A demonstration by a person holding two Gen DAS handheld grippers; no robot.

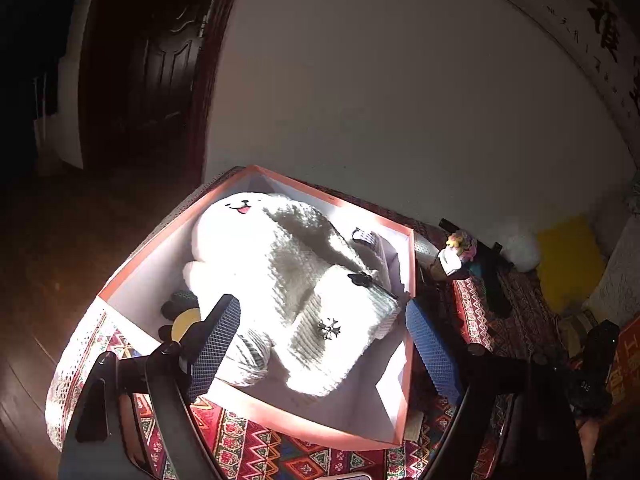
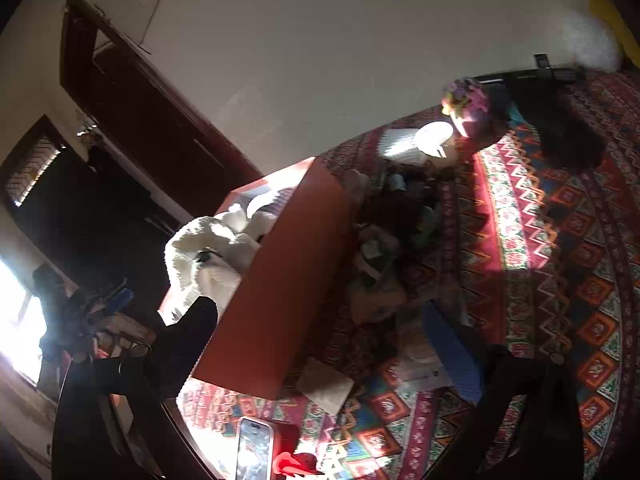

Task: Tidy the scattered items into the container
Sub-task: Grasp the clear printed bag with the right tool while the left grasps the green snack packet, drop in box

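An orange open box [image 1: 408, 264] sits on a patterned tablecloth. Inside lie a white plush seal [image 1: 248, 220], a white knitted hat [image 1: 344, 328] with a metal cross, a grey yarn ball [image 1: 250, 354] and a dark and yellow toy [image 1: 182, 316]. My left gripper [image 1: 324, 340] is open and empty, just above the box's near part. In the right wrist view the box [image 2: 280, 280] stands to the left, with the plush [image 2: 208, 252] showing over its rim. My right gripper [image 2: 320, 328] is open and empty, beside the box above a shaded pile of small items [image 2: 380, 248].
A crocheted flower pot [image 1: 460, 252] [image 2: 468, 108] stands right of the box. A phone [image 2: 254, 448], a red object [image 2: 296, 466], a beige pad [image 2: 326, 386] and paper [image 2: 420, 364] lie on the cloth [image 2: 560, 280]. A black object [image 2: 560, 128] lies far right. The wall is behind.
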